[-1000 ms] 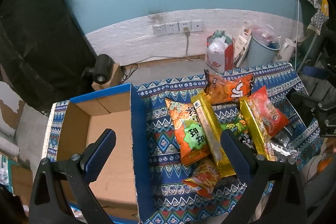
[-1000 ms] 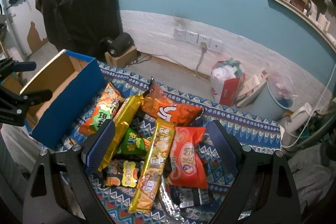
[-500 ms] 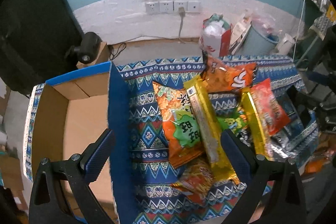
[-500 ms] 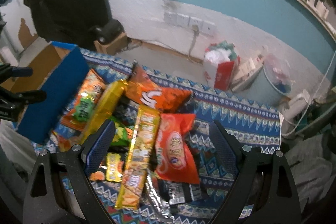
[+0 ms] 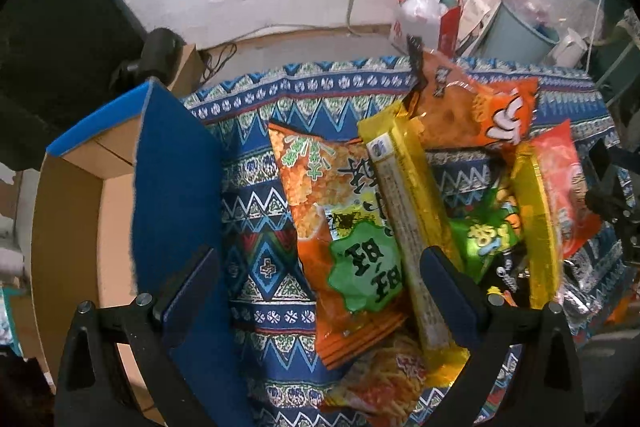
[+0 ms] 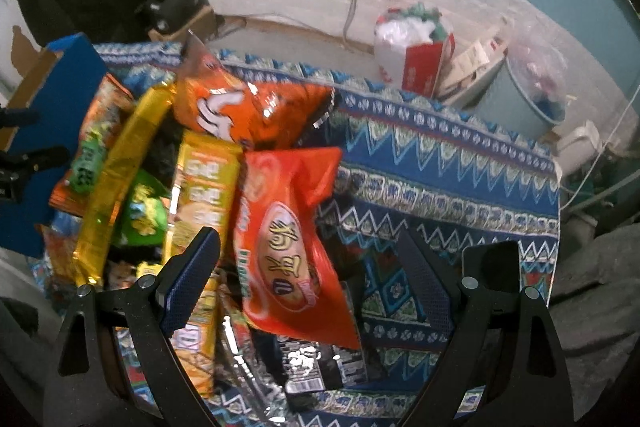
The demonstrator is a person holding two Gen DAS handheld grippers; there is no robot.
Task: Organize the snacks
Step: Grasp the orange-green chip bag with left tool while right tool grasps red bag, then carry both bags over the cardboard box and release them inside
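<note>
We find the task barely begun: the cardboard box (image 5: pixel 80 227) shows no snacks inside, and the snack packets (image 5: pixel 352 227) lie piled on the patterned cloth (image 5: pixel 260 267) beside it. Left gripper (image 5: pixel 320 291) and right gripper (image 6: pixel 316 283) hover over the pile, fingers spread, holding nothing.
</note>
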